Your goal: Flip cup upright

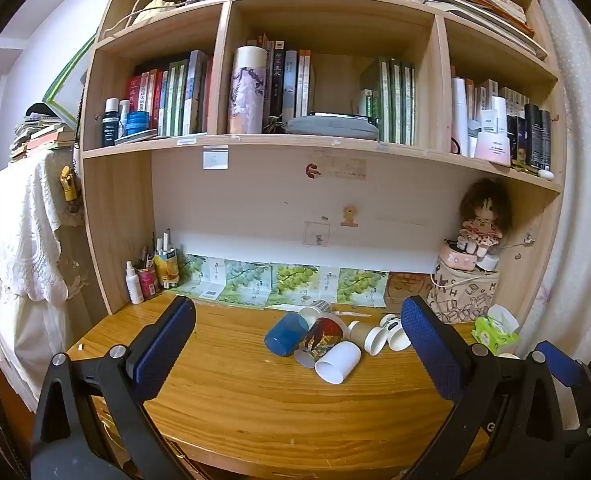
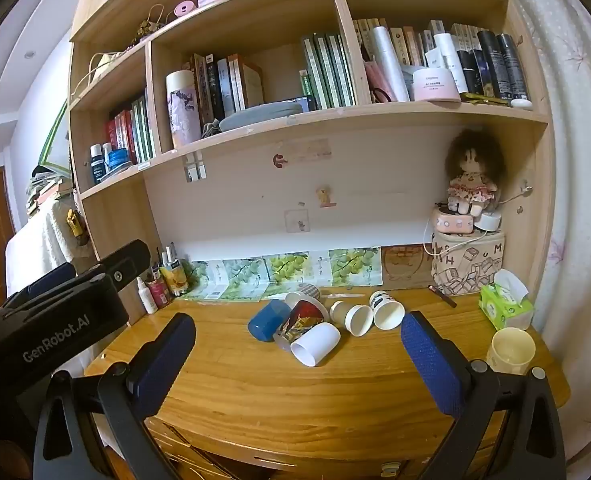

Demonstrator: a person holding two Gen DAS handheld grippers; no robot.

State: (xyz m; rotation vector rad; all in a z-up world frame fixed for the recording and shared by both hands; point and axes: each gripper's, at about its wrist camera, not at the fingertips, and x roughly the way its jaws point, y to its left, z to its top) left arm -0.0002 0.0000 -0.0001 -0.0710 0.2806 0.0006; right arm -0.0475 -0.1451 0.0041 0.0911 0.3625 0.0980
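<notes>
**Both tongs spread above the desk front; cups lie tipped in a cluster at centre**

Left gripper (image 1: pixel 297 344): both blue-padded fingers (image 1: pixel 163 344) stand wide apart with nothing between them. It is held over the front edge of the wooden desk (image 1: pixel 231 396), apart from every cup.

Right gripper (image 2: pixel 297 356): its fingers (image 2: pixel 431 364) are likewise spread wide and hold nothing. It is also held over the desk front. In the right wrist view the left gripper's black body appears at the left edge.

Task items: a cluster of cups lies on its side near the middle of the desk, ahead of both grippers.
- Blue cup (image 1: pixel 286 334): at the left of the cluster, base toward the camera.
- Printed cup (image 1: pixel 321 340): just right of the blue cup, touching it.
- White cup (image 1: pixel 337 362): nearest the front, open mouth facing the camera, resting against the printed cup.
- Brown paper cup (image 1: pixel 365 336) and patterned paper cup (image 1: pixel 393 328): to the right, mouths facing forward.
- One more cup lies behind the cluster; its details cannot be told.

Cream cup (image 2: pixel 510 350): stands upright with its mouth up, near the desk's right front corner, well apart from the cluster.

Surroundings: a green tissue pack (image 2: pixel 505 306) sits behind the cream cup. A doll (image 2: pixel 471 176) sits on boxes at the right rear. Bottles and pens (image 2: pixel 163 284) stand at the left rear. A bookshelf (image 2: pixel 295 116) spans above.
</notes>
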